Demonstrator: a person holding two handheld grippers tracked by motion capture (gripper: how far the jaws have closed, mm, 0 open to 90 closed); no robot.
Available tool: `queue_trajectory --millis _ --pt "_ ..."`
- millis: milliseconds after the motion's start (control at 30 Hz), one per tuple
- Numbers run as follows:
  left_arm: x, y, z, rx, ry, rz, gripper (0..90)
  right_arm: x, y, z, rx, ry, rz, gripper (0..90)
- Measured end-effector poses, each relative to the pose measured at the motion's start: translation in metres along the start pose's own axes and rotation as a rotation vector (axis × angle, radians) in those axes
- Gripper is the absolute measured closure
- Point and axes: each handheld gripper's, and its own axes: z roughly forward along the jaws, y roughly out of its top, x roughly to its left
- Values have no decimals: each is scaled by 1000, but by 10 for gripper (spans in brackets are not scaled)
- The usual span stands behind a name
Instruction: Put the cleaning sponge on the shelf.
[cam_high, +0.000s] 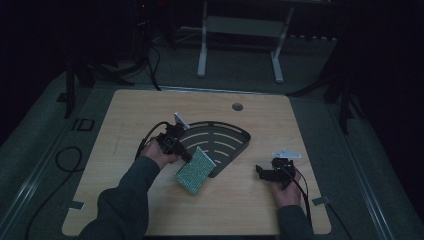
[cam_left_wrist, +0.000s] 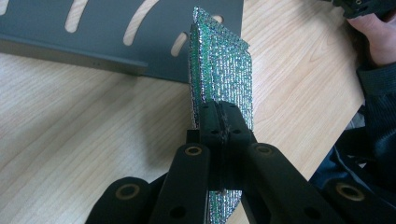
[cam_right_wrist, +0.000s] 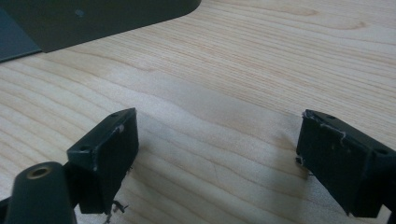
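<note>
Half the sponge (cam_left_wrist: 219, 70) hidden — left gripper (cam_left_wrist: 219, 123).

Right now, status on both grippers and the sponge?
Left hand-held gripper shut on sponge, beside rack. Right hand-held gripper open over bare table. Nothing in the way.

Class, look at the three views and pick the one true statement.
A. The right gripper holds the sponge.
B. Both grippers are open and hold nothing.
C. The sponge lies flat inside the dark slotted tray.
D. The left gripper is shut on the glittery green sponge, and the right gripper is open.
D. The left gripper has its jaws pinched on the sponge, while the right gripper has its jaws spread over bare table.
</note>
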Motion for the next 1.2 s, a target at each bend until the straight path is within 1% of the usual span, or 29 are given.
queue_trajectory --millis 200,333,600,667,800,1067,1200 --pt "0 4 2 -1 3 -2 900 0 0 0 0 0 -1 123" --pt "-1 8 3 -9 15 -1 900 0 0 0 0 0 -1 123" --pt "-4 17 7 -8 22 2 900 0 0 0 0 0 -1 123" --pt "-4 17 7 -8 22 2 900 0 0 0 0 -1 -1 123" --pt "-7 23 9 -9 39 7 900 0 0 0 1 0 -1 123" --pt "-12 31 7 -17 50 12 900 0 0 0 0 0 -1 123" --pt "-13 35 7 -19 64 11 900 0 0 0 0 0 -1 123"
